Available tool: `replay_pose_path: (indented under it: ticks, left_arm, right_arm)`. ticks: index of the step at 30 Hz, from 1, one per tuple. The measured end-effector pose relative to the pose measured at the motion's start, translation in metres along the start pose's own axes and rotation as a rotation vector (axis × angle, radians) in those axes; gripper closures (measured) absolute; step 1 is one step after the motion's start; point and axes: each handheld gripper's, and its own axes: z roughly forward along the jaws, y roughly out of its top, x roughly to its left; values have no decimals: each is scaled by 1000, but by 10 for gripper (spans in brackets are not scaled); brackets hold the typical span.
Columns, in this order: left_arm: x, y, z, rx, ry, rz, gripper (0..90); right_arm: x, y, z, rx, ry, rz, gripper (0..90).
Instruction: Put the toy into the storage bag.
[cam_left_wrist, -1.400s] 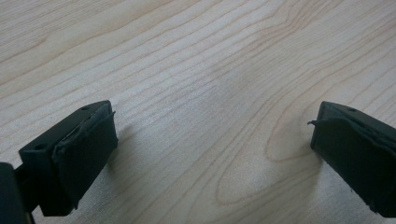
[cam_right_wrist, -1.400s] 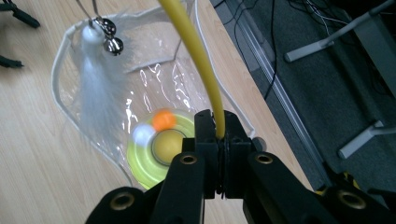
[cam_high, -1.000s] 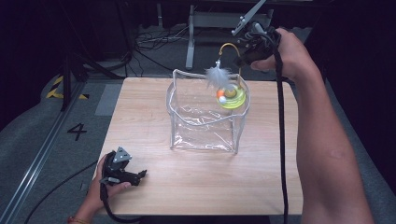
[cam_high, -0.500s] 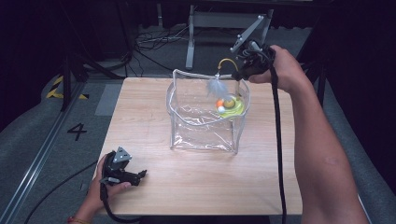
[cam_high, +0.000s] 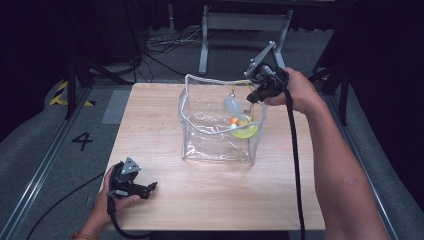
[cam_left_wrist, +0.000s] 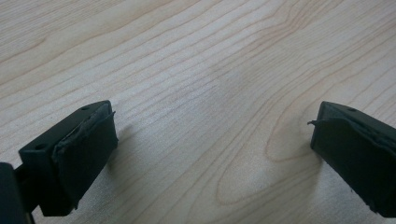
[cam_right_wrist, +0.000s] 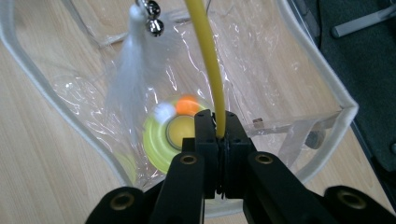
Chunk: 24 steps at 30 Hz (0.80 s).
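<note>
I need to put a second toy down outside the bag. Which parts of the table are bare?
Bare wood runs left of the clear bag to the table edge, and along the front between the left gripper and the right forearm. It is crowded at the bag's far right corner, where the right gripper holds the yellow wand.

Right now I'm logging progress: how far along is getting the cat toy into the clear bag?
Mostly in: the toy's yellow-green base is inside the clear bag. In hand: the right gripper is shut on the yellow wand. Left: release it. The left gripper rests open on the table.
</note>
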Motion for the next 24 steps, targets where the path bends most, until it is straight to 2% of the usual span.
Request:
replay_pose_path:
  ticks: [7,11,24]
  left_arm:
    - [0,0,0,1,-1,-3,7]
    - [0,0,0,0,1,1,7]
    - [0,0,0,1,-1,-3,7]
  right_arm:
    - [10,-7,18,18,35,-19,882]
    - [16,-8,22,24,43,-37,882]
    - [23,-15,36,69,64,-46,880]
